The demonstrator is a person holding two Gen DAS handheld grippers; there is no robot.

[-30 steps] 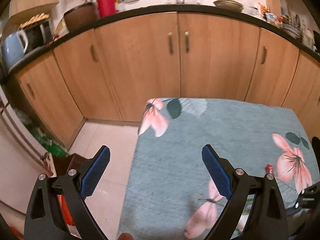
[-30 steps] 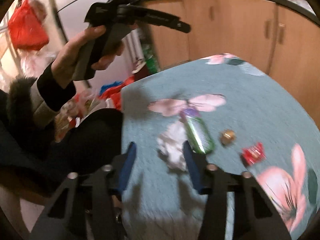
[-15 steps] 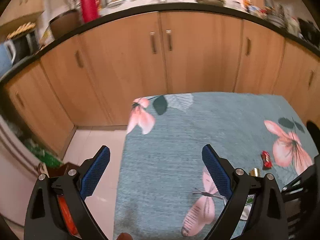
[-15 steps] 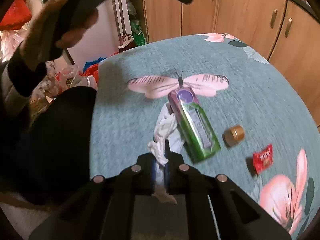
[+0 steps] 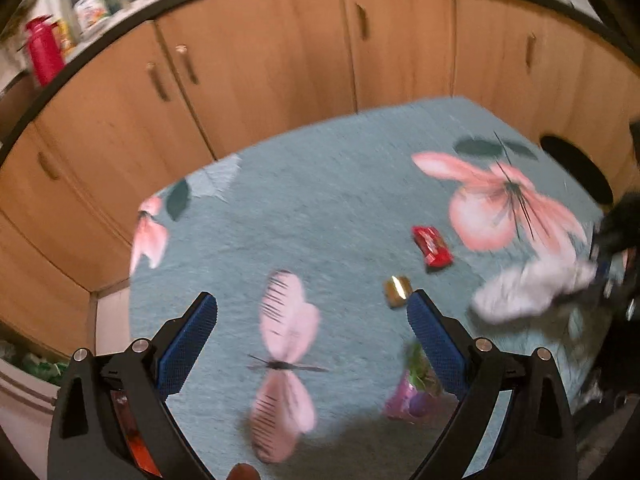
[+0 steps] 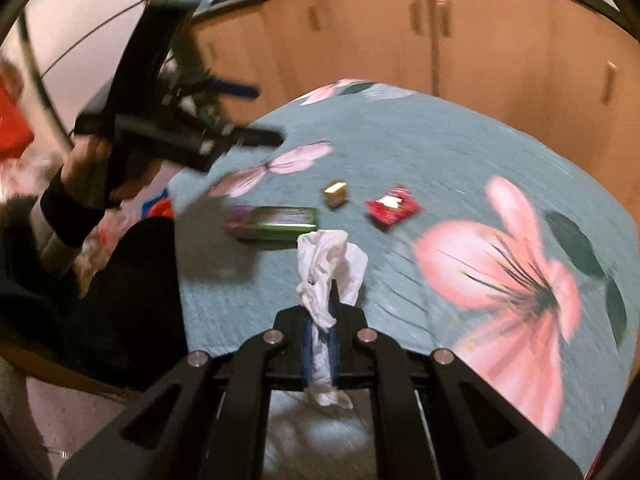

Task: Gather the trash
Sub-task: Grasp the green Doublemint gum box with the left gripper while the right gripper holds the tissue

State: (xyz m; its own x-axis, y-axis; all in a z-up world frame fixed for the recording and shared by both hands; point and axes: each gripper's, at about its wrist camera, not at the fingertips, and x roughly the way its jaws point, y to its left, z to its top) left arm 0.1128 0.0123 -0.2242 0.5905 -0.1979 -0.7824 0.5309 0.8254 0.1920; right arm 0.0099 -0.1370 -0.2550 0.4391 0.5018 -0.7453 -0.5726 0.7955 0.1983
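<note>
My right gripper is shut on a crumpled white tissue and holds it above the table; the tissue also shows in the left wrist view. A green and purple packet lies on the teal flowered tablecloth, with a small gold wrapper and a red wrapper beside it. My left gripper is open and empty above the table's near edge, with the gold wrapper by its right finger, the red wrapper beyond, and the packet partly hidden.
Wooden kitchen cabinets stand close behind the table. A red flask is on the counter. A dark round stool top sits at the table's far right. Red bags and clutter lie on the floor left of the table.
My right gripper has closed on the tissue and lifted it off the table. My left gripper has swung to the right over the table, still open.
</note>
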